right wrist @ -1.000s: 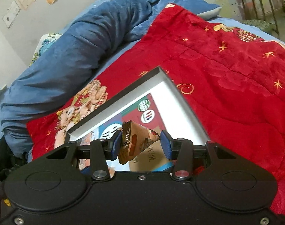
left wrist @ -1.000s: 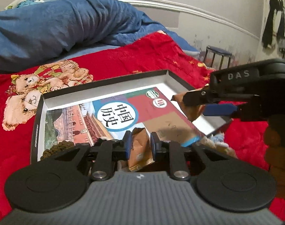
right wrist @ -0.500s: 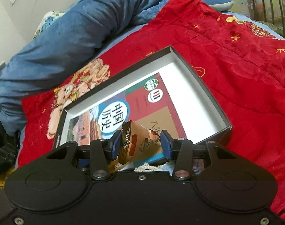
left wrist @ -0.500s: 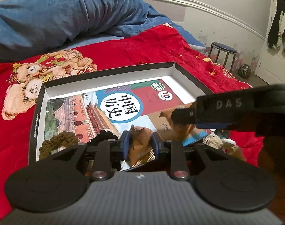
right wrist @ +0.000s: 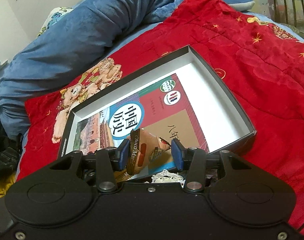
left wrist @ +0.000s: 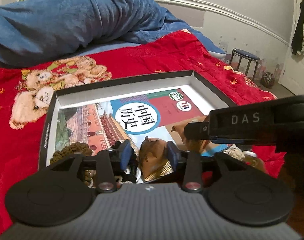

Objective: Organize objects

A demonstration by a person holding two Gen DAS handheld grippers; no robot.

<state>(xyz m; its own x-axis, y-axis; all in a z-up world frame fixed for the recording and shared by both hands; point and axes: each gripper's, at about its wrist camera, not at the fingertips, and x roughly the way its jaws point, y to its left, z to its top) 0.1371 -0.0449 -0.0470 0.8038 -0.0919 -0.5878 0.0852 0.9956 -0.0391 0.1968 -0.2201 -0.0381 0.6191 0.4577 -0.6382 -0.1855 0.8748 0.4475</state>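
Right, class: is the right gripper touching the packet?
Touching. Right wrist view: the packet sits wedged between the pads of the right gripper, dark edge against one.

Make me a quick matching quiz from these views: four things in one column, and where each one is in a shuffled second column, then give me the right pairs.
Column one:
1. textbook
2. blue duvet
3. stool
4. brown snack packet

Column two:
A. on the floor past the foot of the bed
B. lying flat inside the open box
C. between the right gripper's fingers
D. bunched up along the far side of the bed

Pairs: 1-B, 2-D, 3-A, 4-C
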